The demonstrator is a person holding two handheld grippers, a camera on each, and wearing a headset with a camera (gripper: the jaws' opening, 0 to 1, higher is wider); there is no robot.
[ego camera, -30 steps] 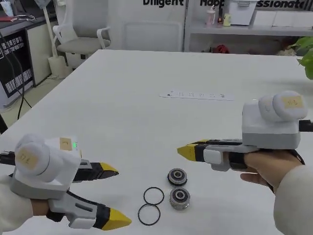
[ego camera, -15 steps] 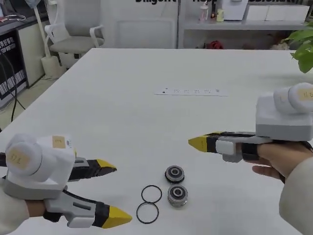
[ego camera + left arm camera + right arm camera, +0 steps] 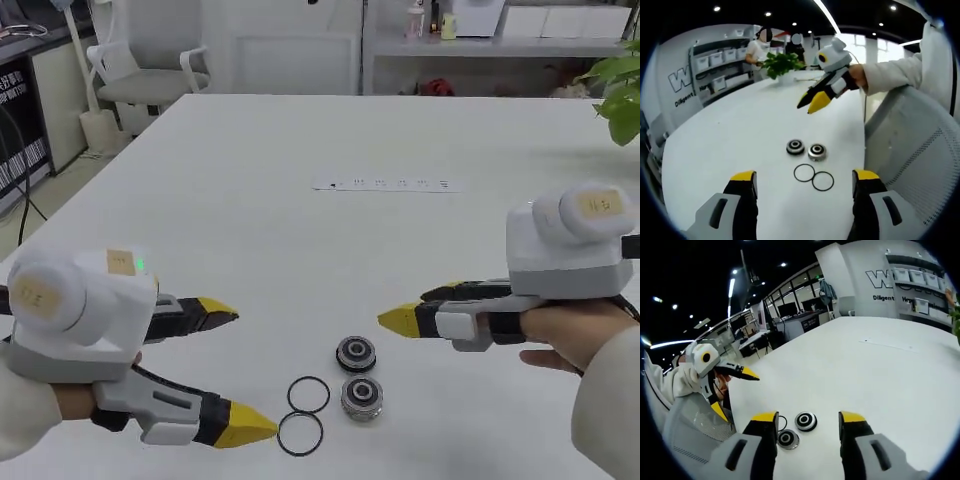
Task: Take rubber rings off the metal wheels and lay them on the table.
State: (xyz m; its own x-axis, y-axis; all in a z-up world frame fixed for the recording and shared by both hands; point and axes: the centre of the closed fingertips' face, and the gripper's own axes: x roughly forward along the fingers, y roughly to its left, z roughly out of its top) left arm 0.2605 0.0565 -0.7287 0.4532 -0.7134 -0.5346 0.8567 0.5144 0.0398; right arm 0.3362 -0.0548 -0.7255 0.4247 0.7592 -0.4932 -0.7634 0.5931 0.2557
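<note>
Two small metal wheels lie on the white table point(image 3: 250, 200): the far wheel point(image 3: 356, 353) point(image 3: 795, 147) point(image 3: 805, 421) has a dark rim, the near wheel point(image 3: 361, 396) point(image 3: 817, 151) point(image 3: 787, 438) a silvery one. Just left of them two black rubber rings point(image 3: 309, 394) point(image 3: 300, 433) point(image 3: 804, 173) point(image 3: 822, 181) lie flat. My left gripper point(image 3: 238, 368) point(image 3: 804, 176) point(image 3: 735, 394) is open and empty, its yellow tips left of the rings. My right gripper point(image 3: 400, 319) point(image 3: 809, 416) point(image 3: 812, 102) hovers open and empty just right of and above the far wheel.
A white power strip point(image 3: 388, 184) lies farther back on the table. An office chair point(image 3: 150, 70) stands beyond the far left corner, shelves point(image 3: 500, 45) behind, and a green plant point(image 3: 622, 95) at the right edge.
My right gripper has dropped lower toward the wheels. The left gripper, wheels and rings keep their places; the head camera has tilted a little.
</note>
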